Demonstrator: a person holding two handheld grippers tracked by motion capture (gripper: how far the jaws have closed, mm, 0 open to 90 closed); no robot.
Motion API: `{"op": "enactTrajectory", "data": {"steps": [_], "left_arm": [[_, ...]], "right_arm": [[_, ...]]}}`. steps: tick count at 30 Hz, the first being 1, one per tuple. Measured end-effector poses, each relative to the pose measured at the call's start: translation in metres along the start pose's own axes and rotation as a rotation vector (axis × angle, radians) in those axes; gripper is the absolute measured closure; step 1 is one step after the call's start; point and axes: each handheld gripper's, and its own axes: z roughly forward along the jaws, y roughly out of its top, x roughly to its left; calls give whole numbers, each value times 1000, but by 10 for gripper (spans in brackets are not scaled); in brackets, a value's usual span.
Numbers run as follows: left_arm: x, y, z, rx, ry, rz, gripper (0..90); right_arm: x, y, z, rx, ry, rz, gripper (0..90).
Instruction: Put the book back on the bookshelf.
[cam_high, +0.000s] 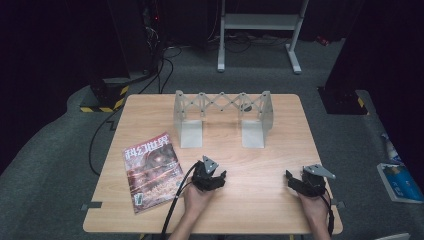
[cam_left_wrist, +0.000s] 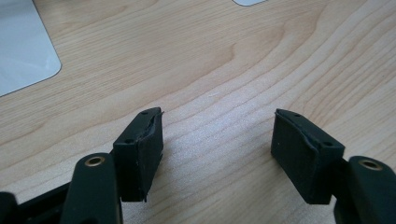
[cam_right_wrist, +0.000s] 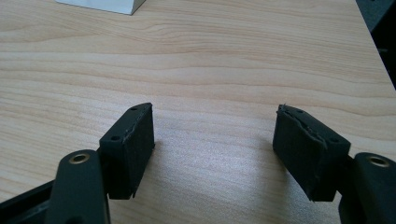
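A grey folding rack (cam_high: 222, 117) with a scissor-lattice top and two flat feet stands at the back middle of the wooden table (cam_high: 260, 165). A magazine (cam_high: 151, 171) with a dark red cover lies flat at the front left. My left gripper (cam_high: 211, 173) rests near the front centre, just right of the magazine, open with bare wood between its pads (cam_left_wrist: 217, 126). My right gripper (cam_high: 300, 179) sits at the front right, also open over bare wood (cam_right_wrist: 215, 116). One grey foot of the rack (cam_left_wrist: 23, 46) lies ahead of the left gripper, and a foot's edge (cam_right_wrist: 102, 4) shows ahead of the right.
The table's right edge (cam_right_wrist: 373, 32) runs close beside the right gripper. A black cable (cam_high: 172, 210) trails from the left gripper off the front edge. On the floor are a white metal frame (cam_high: 260, 30) behind the table and a blue-and-white item (cam_high: 400, 182) at the right.
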Motion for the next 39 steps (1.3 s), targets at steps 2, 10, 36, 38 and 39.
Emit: {"op": "enactTrajectory", "data": {"steps": [2,10,36,38,39], "left_arm": [[0,0,0,0,0,-1,341],[0,0,0,0,1,-1,342],[1,1,-3,21,-55,2,317],[1,1,-4,25,-58,-5,316],[1,2,-4,27,-57,-4,313]], "right_arm": [[0,0,0,-1,1,1,294],[2,-1,-1,-12,-12,-23,303],[3,-2,-1,-20,-17,-31,313],[3,-2,-1,-20,-17,-32,314],[3,-2,-1,-21,-17,-35,314]]}}
